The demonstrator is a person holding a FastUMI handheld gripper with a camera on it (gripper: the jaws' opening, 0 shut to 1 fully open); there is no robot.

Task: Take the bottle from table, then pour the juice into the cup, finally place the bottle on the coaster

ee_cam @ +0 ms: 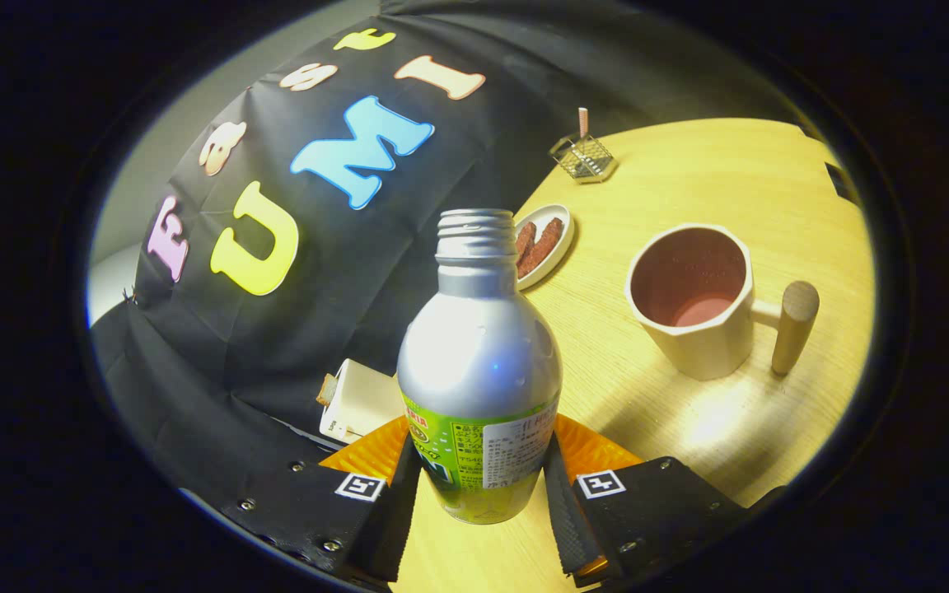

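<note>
A silver bottle (479, 354) with a green label and an open, capless threaded mouth stands between my fingers. My gripper (481, 494) is shut on the bottle, one finger pressing each side of its labelled lower body. The whole scene looks tilted. A cream cup (693, 301) with a pinkish inside and a wooden handle stands on the wooden table (689, 428), beyond the fingers and to the right of the bottle. An orange ribbed coaster (598, 449) lies just behind the bottle's base, showing on both sides of it. I cannot tell whether the bottle's base touches the table.
A small white plate (555, 247) with brown food sits beyond the bottle's neck. A wire basket (583, 156) stands farther back near the table's edge. A white box (355, 399) lies to the left of the bottle by the black cloth wall.
</note>
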